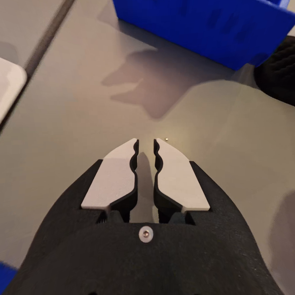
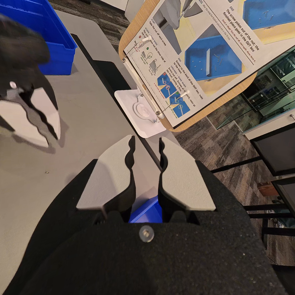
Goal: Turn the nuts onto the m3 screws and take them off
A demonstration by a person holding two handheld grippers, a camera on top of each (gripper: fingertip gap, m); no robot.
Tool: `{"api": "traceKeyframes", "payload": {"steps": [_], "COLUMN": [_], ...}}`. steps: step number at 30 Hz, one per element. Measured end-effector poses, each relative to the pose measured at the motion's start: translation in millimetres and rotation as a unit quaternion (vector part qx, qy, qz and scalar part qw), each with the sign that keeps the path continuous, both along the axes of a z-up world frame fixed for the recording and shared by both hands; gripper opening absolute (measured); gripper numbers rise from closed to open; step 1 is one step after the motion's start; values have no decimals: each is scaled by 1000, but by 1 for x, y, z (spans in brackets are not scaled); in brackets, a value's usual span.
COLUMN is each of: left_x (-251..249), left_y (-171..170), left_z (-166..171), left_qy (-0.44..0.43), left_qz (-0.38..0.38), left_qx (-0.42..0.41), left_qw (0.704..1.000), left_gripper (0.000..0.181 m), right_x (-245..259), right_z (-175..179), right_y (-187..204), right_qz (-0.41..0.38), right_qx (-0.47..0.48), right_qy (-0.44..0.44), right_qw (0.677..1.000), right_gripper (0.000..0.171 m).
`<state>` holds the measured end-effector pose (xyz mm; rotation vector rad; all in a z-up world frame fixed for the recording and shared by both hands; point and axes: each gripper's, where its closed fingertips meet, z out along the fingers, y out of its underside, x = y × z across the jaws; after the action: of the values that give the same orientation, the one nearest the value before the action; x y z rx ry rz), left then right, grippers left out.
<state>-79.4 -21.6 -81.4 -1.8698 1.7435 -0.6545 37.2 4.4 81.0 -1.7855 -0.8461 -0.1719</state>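
Observation:
A tiny silver nut (image 1: 166, 139) lies on the grey table just right of my left gripper's (image 1: 146, 140) tips. The left gripper is open and empty, hovering low over the table. The same nut shows in the right wrist view (image 2: 47, 172) as a small speck on the table. My right gripper (image 2: 146, 138) is open and empty, held above the table's right edge. The left gripper (image 2: 52, 140) also shows at the left of the right wrist view, blurred. No screw is visible.
A blue bin (image 1: 199, 28) stands at the far side of the table, also in the right wrist view (image 2: 47, 36). A second blue bin (image 2: 146, 210) sits under the right gripper. An instruction board (image 2: 199, 60) on a white stand (image 2: 140, 115) is at the table edge. My right fingertips sit around 20 centimetres from my left ones.

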Motion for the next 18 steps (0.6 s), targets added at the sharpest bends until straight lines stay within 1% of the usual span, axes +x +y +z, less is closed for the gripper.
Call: {"api": "traceKeyframes", "payload": {"steps": [3,5,7,9,12,14,15,16,18], "left_x": [-26,-58,-105,-164,-247,-294,-309,-314,-311], "left_y": [26,51,86,116,143,167,173,174,172], "left_z": [40,72,103,117,105,103,100,90,70], "left_qy": [-29,-49,-55,-21,76,125,143,153,151], "left_qz": [45,99,184,269,355,412,424,418,395], "left_qx": [38,79,147,201,218,266,277,264,221], "left_qw": [998,991,970,942,906,862,850,856,879], "left_gripper": [16,15,13,13,11,7,6,5,3], "right_x": [0,0,0,0,0,1,1,1,2], "right_z": [2,1,1,-2,-8,-12,-14,-16,-20], "right_y": [-1,-1,0,1,4,6,7,7,7], "right_qz": [0,1,1,0,-1,-4,-4,-3,0], "right_qx": [3,3,2,-2,-11,-17,-21,-25,-31], "right_qy": [2,2,2,2,-1,-6,-8,-9,-10], "right_qw": [1000,1000,1000,1000,1000,1000,1000,1000,999], "right_gripper": [28,28,28,28,28,28,28,28,28]}}
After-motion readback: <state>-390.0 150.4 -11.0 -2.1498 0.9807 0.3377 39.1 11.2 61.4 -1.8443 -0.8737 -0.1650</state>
